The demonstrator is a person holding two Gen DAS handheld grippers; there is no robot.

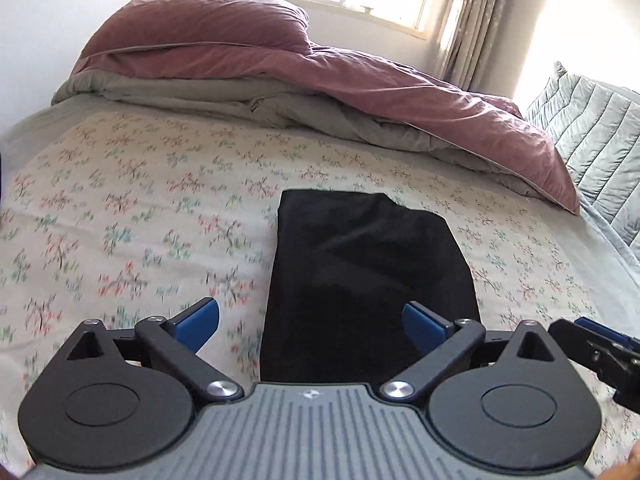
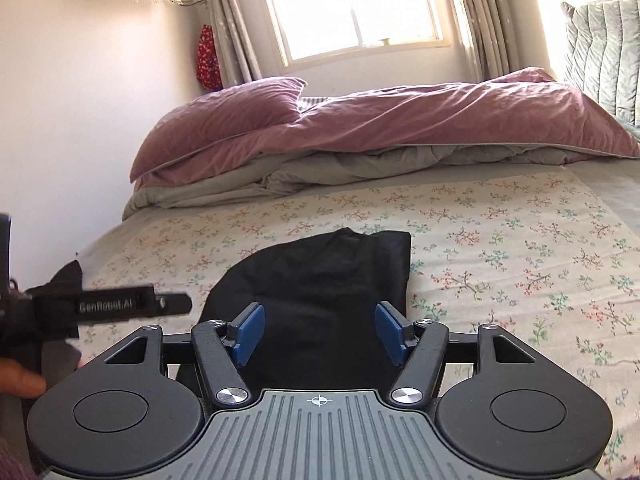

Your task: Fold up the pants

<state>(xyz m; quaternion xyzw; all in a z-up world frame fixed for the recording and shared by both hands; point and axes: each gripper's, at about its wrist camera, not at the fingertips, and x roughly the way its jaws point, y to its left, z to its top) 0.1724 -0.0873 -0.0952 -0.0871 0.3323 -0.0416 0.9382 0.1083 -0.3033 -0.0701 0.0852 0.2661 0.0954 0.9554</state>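
Observation:
Black pants [image 1: 368,280] lie folded into a compact rectangle on the floral bed sheet [image 1: 132,208]. My left gripper [image 1: 310,324] is open and empty, held above the near end of the pants, its blue pads wide apart. The pants show in the right wrist view [image 2: 320,276] too, with a raised fold at the far end. My right gripper [image 2: 320,334] is open and empty just above their near edge. The right gripper's tip shows at the right edge of the left wrist view [image 1: 600,344]. The left gripper's body [image 2: 116,306] shows at the left of the right wrist view.
A mauve and grey duvet [image 1: 280,72] is bunched across the far side of the bed, with a pillow [image 2: 232,116] on it. A quilted grey cushion [image 1: 592,128] stands at the right. A window with curtains [image 2: 356,8] is behind.

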